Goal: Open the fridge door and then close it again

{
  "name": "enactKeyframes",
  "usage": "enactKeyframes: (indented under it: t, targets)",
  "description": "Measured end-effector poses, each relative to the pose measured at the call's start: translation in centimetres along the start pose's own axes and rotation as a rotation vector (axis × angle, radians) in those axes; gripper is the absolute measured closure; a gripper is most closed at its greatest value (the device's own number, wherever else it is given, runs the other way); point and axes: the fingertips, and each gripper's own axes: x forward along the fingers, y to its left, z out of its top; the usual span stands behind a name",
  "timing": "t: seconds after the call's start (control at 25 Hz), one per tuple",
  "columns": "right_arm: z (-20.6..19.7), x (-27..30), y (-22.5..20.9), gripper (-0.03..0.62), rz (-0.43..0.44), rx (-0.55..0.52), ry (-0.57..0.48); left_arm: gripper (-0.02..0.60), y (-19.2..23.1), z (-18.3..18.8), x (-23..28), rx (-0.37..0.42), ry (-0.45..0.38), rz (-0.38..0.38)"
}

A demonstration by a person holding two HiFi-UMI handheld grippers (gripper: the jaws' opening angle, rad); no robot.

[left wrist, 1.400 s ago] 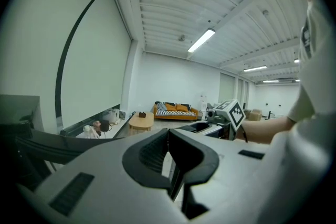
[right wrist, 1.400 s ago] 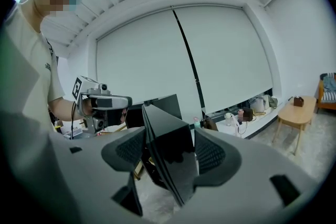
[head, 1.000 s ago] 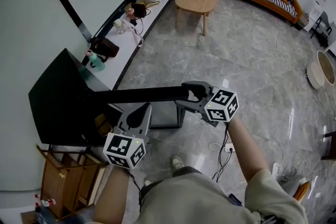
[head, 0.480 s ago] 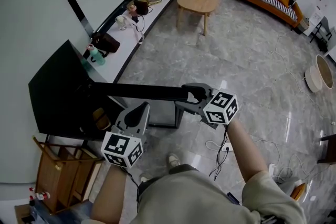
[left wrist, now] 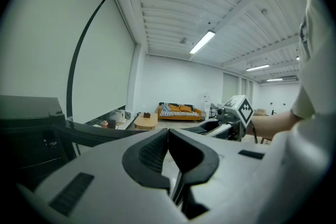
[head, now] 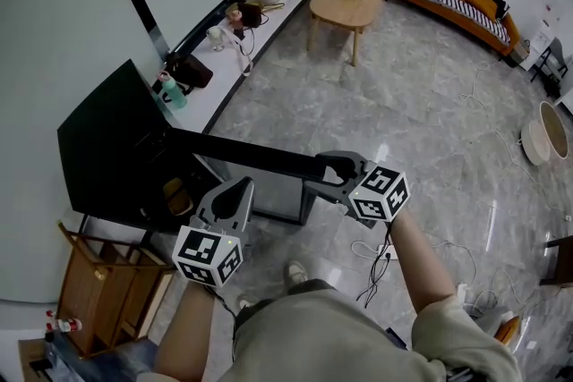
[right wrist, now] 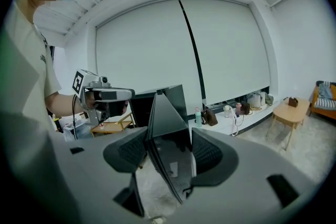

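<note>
The fingers (right wrist: 207,155) of the right gripper (head: 331,167) have just been closing and grip the end of the open door (head: 242,158). The left gripper (head: 238,187) hangs beside the fridge (head: 107,157), its fingers closed on nothing.

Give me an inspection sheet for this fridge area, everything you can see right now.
Surface: glossy grey marble floor.
Job's things: black fridge; fridge door swung open.
Clutter: wooden rack beside the fridge; bags and teal bottle on the ledge.
Grippers: right gripper jaws have just been closing, door edge between them, pads seemingly on both faces; left gripper shut, empty, off the door.
Cables: white cables on the floor by the person's feet.
Surroundings: coffee table, orange sofa, basket.
</note>
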Motion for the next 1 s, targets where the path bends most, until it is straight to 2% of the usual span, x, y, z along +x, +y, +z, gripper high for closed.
enactKeyframes:
  t: [1.0]
  targets:
    - [-1.9, 0.9, 10.0, 0.365, -0.09, -0.023, 0.042, 0.572, 1.6, -2.2, -10.5, 0.011, 0.01, 0.005]
